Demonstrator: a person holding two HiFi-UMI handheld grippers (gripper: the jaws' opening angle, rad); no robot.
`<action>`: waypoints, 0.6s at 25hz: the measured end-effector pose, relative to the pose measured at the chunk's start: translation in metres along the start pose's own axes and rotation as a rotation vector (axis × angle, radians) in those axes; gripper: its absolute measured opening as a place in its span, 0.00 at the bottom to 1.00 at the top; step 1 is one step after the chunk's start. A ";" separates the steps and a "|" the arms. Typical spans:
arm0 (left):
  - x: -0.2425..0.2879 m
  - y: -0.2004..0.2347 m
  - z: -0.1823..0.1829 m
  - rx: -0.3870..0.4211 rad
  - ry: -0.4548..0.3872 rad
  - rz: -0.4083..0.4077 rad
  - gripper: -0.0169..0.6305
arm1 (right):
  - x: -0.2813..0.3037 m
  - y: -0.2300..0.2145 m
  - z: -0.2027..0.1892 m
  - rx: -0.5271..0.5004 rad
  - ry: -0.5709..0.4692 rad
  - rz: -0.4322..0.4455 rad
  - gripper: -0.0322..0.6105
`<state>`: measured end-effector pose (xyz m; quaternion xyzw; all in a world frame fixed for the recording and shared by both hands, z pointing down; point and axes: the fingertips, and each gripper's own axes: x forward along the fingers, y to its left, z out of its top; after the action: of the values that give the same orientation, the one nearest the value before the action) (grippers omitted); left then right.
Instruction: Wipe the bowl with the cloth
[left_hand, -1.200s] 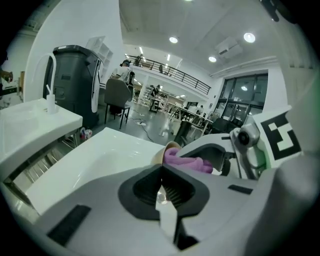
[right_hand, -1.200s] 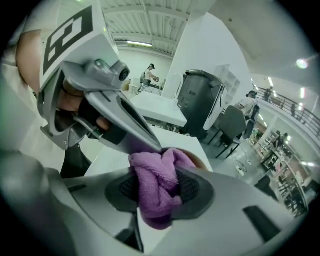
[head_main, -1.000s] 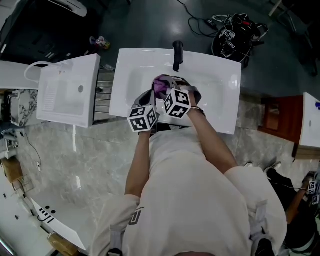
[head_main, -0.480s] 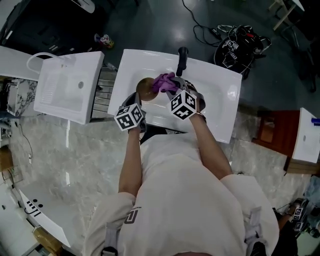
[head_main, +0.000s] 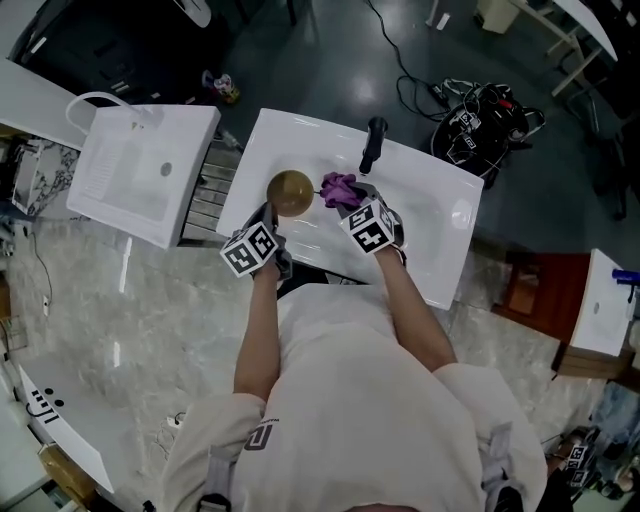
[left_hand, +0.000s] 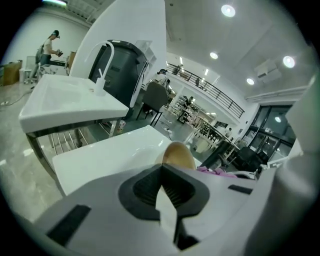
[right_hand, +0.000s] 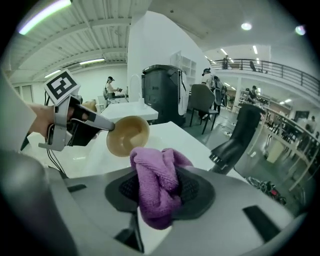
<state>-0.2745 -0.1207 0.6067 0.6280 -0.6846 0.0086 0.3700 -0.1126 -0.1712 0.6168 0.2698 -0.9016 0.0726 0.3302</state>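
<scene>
A tan bowl (head_main: 291, 191) hangs over the white sink (head_main: 440, 230), tipped on its side, its hollow facing the right gripper view (right_hand: 127, 135). My left gripper (head_main: 272, 213) is shut on its rim; from that gripper's own view only the bowl's back (left_hand: 179, 156) shows past the closed jaws. The purple cloth (head_main: 341, 188) is bunched in my right gripper (head_main: 352, 204), which is shut on it (right_hand: 157, 185). Cloth and bowl are a short way apart, cloth to the right.
A black faucet (head_main: 374, 145) stands at the sink's back edge, close behind the cloth (right_hand: 239, 134). A second white sink (head_main: 140, 170) with a white faucet (left_hand: 102, 65) sits to the left. Cables and a black bag (head_main: 485, 115) lie on the floor beyond.
The cloth was on the bowl a second ago. The bowl has moved left and clear of the cloth, which has drawn back to the right.
</scene>
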 end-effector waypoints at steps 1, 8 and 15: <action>0.001 0.002 -0.003 -0.012 0.001 -0.004 0.04 | 0.002 0.001 -0.001 0.010 -0.005 0.006 0.24; -0.001 0.019 -0.027 -0.077 0.031 0.006 0.04 | 0.012 0.011 -0.020 0.087 -0.022 0.042 0.24; 0.005 0.004 -0.019 -0.044 0.025 -0.027 0.04 | 0.015 0.009 -0.012 0.100 -0.069 0.055 0.24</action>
<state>-0.2684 -0.1151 0.6247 0.6287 -0.6715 -0.0036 0.3922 -0.1207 -0.1662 0.6364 0.2634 -0.9148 0.1171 0.2829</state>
